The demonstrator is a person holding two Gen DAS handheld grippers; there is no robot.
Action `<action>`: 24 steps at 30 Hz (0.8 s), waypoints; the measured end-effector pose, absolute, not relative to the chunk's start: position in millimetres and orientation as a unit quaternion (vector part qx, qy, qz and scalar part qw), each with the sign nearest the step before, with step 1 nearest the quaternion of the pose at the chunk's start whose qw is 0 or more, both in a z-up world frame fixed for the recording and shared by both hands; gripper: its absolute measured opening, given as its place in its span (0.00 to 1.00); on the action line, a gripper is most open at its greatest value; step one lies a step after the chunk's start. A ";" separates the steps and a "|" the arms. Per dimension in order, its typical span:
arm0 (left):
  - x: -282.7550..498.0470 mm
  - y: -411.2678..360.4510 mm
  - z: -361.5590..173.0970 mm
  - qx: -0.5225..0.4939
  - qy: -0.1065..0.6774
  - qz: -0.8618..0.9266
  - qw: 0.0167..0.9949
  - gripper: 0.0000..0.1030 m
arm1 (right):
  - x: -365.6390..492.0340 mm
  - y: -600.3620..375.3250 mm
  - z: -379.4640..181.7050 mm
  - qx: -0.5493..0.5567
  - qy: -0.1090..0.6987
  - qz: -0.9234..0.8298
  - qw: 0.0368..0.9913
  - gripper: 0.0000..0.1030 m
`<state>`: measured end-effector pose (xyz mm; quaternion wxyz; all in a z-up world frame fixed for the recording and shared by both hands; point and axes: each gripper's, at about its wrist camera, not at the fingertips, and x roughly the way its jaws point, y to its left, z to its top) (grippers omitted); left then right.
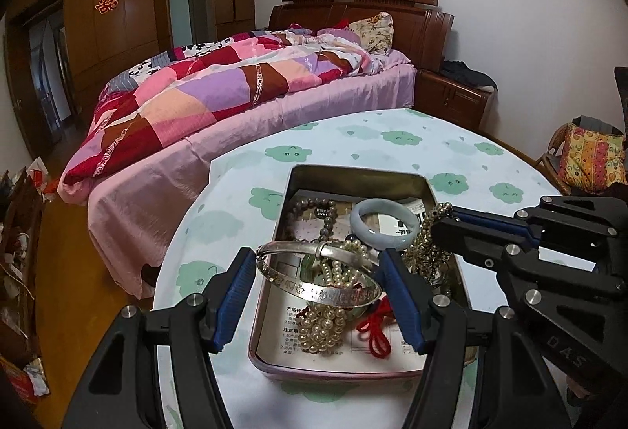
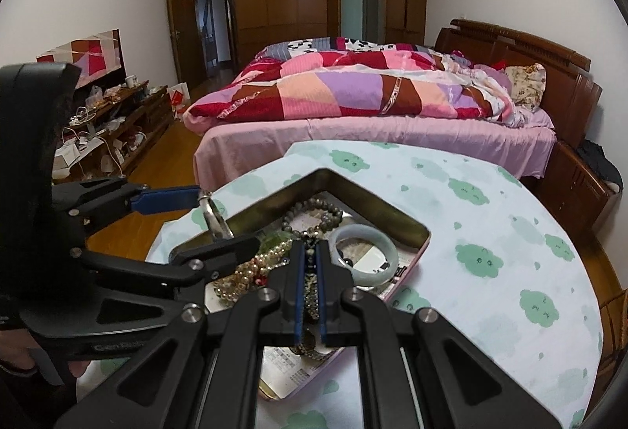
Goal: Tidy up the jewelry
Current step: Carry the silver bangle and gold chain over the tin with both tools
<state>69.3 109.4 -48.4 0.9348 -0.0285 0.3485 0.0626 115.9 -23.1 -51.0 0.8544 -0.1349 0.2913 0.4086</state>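
Observation:
A metal tin [image 1: 298,181] [image 2: 408,229] on the cloud-print tablecloth holds jewelry. My left gripper [image 1: 318,272] is shut on a silver bangle [image 1: 322,289] and holds it above the tin's near end; the bangle also shows in the right wrist view [image 2: 214,217]. Under it lie a pearl bracelet [image 1: 324,327] and a red cord [image 1: 376,331]. A pale jade bangle [image 1: 382,223] [image 2: 367,252] and a dark bead bracelet [image 1: 314,213] [image 2: 314,211] lie in the tin. My right gripper [image 2: 310,264] [image 1: 439,221] is shut on a brassy bead chain [image 2: 312,291] [image 1: 426,248] over the tin's right side.
The round table [image 1: 392,138] [image 2: 490,232] stands beside a bed with a patchwork quilt [image 1: 235,87] [image 2: 373,87]. A wooden nightstand [image 1: 451,95] is behind it, a chair with a cushion [image 1: 588,158] at the right, a cluttered low cabinet [image 2: 110,123] at the left.

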 end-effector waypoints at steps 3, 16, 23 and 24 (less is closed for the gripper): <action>71.6 109.0 -52.2 -0.026 0.353 0.062 0.933 0.64 | 116.8 -22.5 -55.0 -0.134 0.297 0.408 0.853 0.07; 74.9 108.3 -63.1 -0.020 0.361 0.060 0.931 0.64 | 125.4 -17.7 -68.3 -0.137 0.318 0.398 0.849 0.07; 78.2 106.0 -68.6 -0.010 0.367 0.055 0.928 0.64 | 132.4 -14.3 -74.9 -0.139 0.331 0.390 0.848 0.07; 78.9 105.4 -69.1 -0.008 0.368 0.054 0.928 0.64 | 133.6 -14.1 -76.1 -0.139 0.333 0.388 0.848 0.07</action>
